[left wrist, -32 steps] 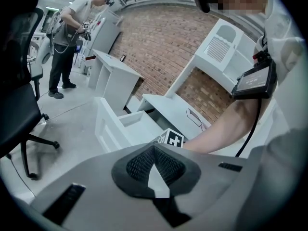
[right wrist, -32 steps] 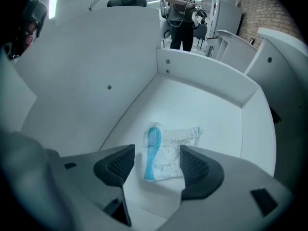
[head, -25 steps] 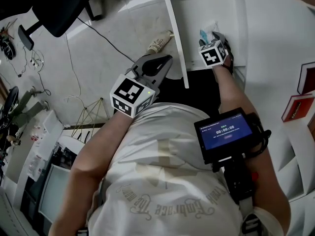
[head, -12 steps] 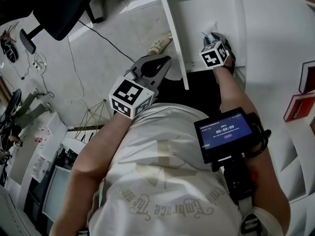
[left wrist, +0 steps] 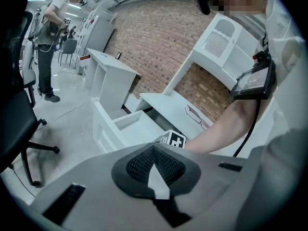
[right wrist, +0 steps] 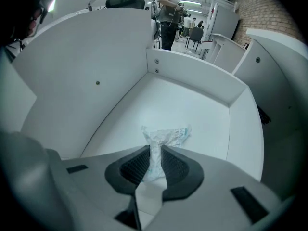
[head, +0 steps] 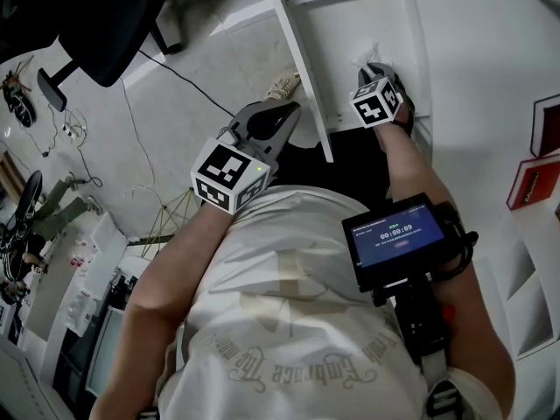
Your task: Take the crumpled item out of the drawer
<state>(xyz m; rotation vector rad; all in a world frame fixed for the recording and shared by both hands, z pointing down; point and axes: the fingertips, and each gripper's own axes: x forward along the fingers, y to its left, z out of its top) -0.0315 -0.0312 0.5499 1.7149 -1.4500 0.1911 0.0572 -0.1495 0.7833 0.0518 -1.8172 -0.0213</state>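
the ribbed pads [right wrist: 175,167] of the right gripper [right wrist: 154,149] stand only a narrow slot apart and are closing, and the crumpled item [right wrist: 166,136], a wad of white wrapper with faint blue print, fills that slot: its lower stem runs down between the pads and looks touched on both sides, while its wrinkled top fans out just past the fingertips. the grip looks as good as made, though the wad does not seem lifted yet; its free end appears to rest on the floor of the drawer [right wrist: 202,105], about midway between the two side walls and well short of the far wall and its corners. so, as a judgement, the reach and the pinch are nearly done, and what is left is to finish the squeeze, raise the wad clear of the drawer walls and bring it out over the rim. from the head view the right gripper [head: 374,75] is down inside the open drawer [head: 302,68], near its right wall, with a scrap of the white item [head: 366,56] showing just ahead of it. the left gripper [left wrist: 154,147] has its pads together at the tips with nothing between them; it hangs outside the drawer [left wrist: 122,121], beside the left wall [head: 282,116], and takes no part in the pick. an office chair [head: 79,7] stands well apart on the floor.
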